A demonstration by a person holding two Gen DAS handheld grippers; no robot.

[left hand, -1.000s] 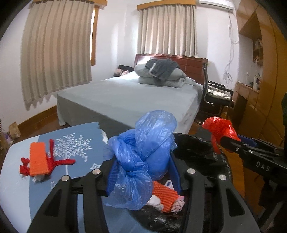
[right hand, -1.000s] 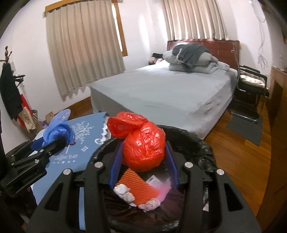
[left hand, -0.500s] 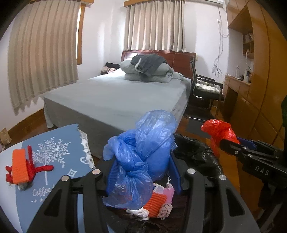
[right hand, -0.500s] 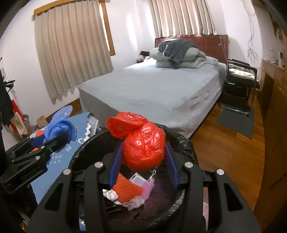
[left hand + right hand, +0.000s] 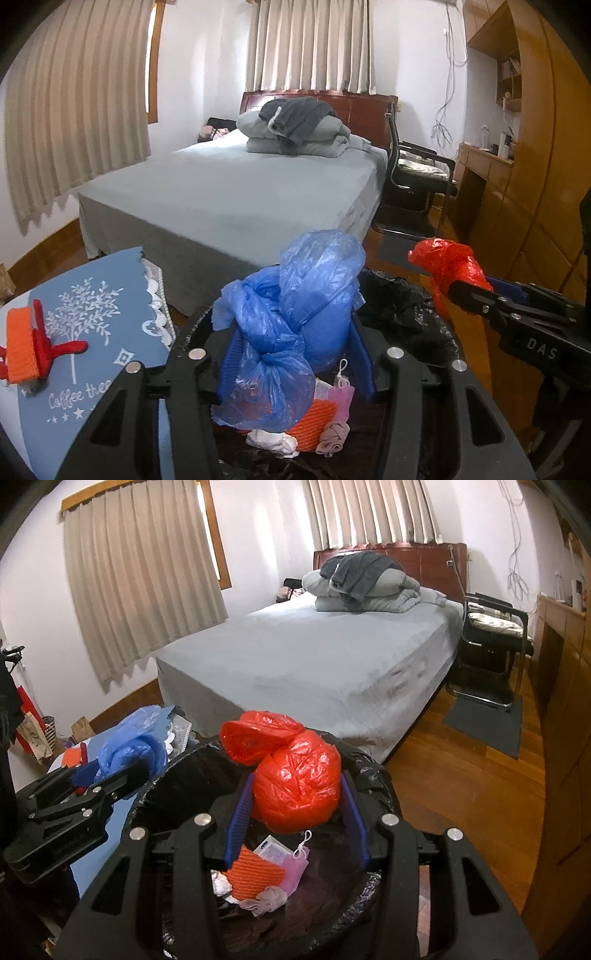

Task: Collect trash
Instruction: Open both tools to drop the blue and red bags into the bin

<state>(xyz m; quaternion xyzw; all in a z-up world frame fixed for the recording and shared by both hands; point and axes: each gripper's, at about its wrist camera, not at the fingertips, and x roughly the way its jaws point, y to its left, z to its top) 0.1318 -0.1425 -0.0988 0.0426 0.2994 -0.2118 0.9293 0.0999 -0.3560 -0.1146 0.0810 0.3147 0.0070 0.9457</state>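
Left wrist view: left gripper (image 5: 295, 343) clamped on a knotted blue plastic bag (image 5: 291, 317), held over the near-left rim of the black-lined trash bin (image 5: 402, 306). Bag's long axis ran roughly upright, loose tail hanging toward the bin. Right gripper (image 5: 297, 814) pinched a crumpled red plastic bag (image 5: 291, 775) above the bin's middle; it was roughly ball-shaped, with a flap pointing up-left. Orange knit piece (image 5: 255, 871), pink packet (image 5: 291, 867) and tissues (image 5: 221, 880) were already in the bin. Progress guess: mostly done; both bags unreleased, orange-red item (image 5: 26, 343) left near the left edge of the blue tablecloth (image 5: 96, 295).
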